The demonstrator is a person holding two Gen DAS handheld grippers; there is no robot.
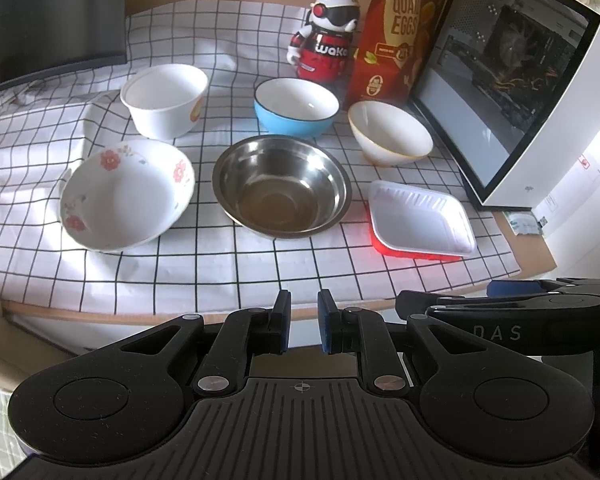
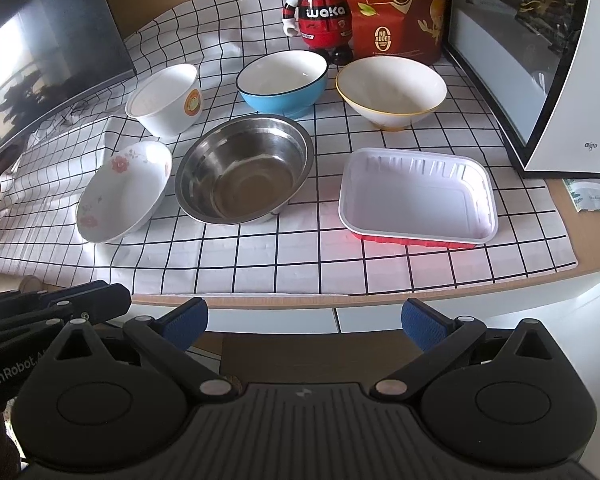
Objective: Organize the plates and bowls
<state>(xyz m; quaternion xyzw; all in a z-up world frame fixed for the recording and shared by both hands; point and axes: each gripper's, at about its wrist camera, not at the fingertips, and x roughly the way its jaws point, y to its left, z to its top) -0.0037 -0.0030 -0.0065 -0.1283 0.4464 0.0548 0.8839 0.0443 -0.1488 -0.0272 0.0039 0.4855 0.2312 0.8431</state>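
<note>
We hold the left hand-held gripper (image 1: 303, 326) nearly closed on nothing, only a narrow gap between its blue pads, short of the surface (image 1: 260, 268) edge. Our right hand-held gripper (image 2: 304, 322) is spread wide and empty. Straight ahead of both sits the steel bowl (image 1: 282, 186). Left of it tilts the floral bowl (image 1: 126, 194), right of it lies the white tray (image 2: 418, 196). Beyond stand the paper bowl (image 1: 166, 100), blue bowl (image 1: 296, 108) and gold-rimmed bowl (image 2: 392, 92).

Egg bag (image 2: 396, 4) top beyond frame edge
</note>
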